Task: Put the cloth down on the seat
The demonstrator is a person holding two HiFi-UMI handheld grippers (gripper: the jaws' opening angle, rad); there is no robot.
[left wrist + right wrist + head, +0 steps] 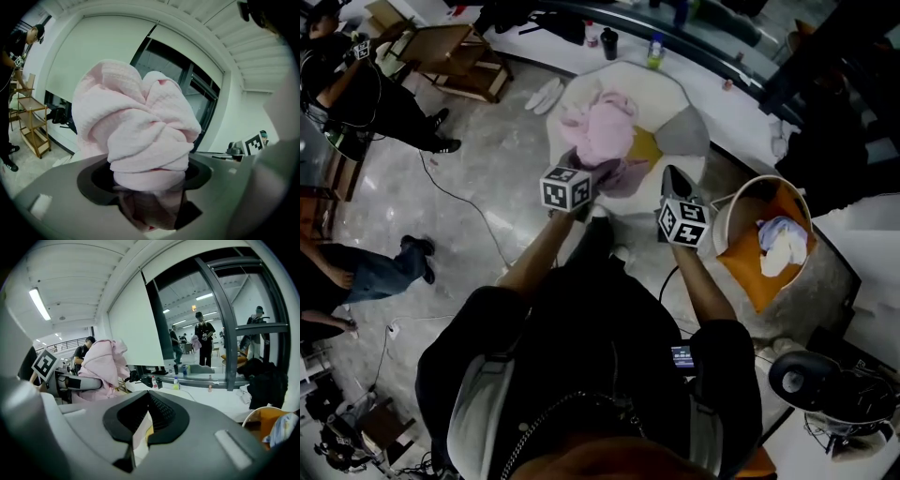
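A bunched pink cloth (pixel 602 131) hangs above a cream seat (pixel 649 84). My left gripper (pixel 587 169) is shut on it from below. In the left gripper view the cloth (pixel 136 122) bulges up out of the jaws and fills the middle, with the gripper (pixel 150 187) clamped on its lower folds. On the seat lie a yellow cushion (pixel 645 146), a grey cushion (pixel 682 131) and a mauve cloth (pixel 622 174). My right gripper (pixel 673 180) hovers just right of the left one, shut and holding nothing. The right gripper view shows that gripper (pixel 149 397) with the pink cloth (pixel 103 364) off to its left.
A round basket (pixel 733 208) with an orange liner and some laundry stands right of the seat. Behind the seat runs a white counter (pixel 703 89) with bottles (pixel 655 52). A wooden shelf (pixel 459 56) and people (pixel 356 89) are at the left. A cable (pixel 459 202) crosses the floor.
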